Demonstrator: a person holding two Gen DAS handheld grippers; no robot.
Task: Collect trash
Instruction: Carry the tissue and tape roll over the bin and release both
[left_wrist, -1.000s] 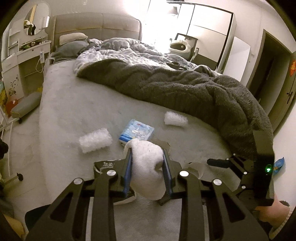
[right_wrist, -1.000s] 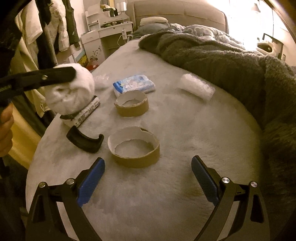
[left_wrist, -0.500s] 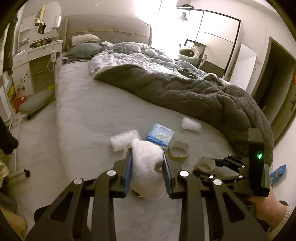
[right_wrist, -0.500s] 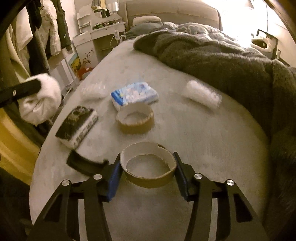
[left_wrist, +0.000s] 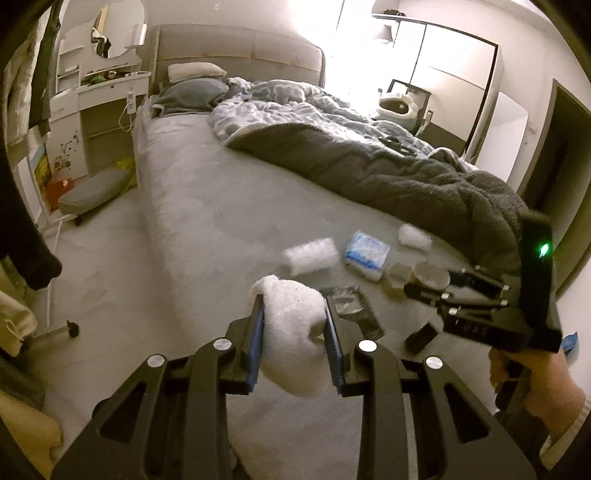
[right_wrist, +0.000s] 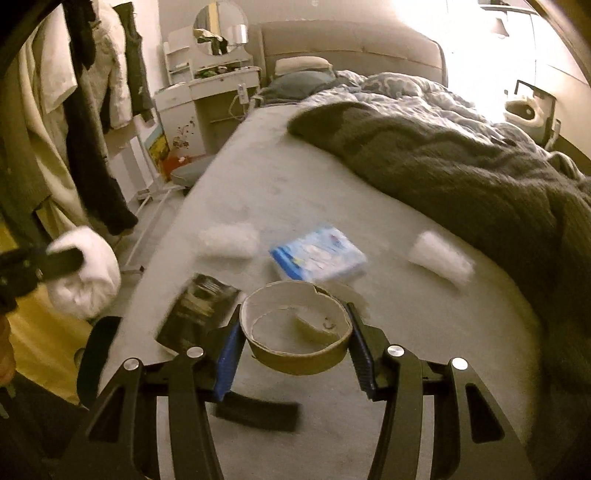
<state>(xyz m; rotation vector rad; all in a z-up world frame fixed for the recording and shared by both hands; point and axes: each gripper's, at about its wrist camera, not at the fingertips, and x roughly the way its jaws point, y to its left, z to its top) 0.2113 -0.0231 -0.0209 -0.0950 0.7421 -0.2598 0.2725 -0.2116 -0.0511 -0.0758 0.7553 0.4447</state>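
Left tongs clamp the white wad; right tongs pinch the cardboard tape ring above the bed. Blue tissue pack at twelve o'clock. Squeeze harder and that ring may buckle, slip free.

Both fisheyes look forward along their own fingers from the foot of the bed toward the headboard, sharing the littered mattress

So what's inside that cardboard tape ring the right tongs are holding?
The cardboard tape ring in the right tongs is hollow; through it show the grey bed cover and a second brown ring behind. The rest of that ring is covered.
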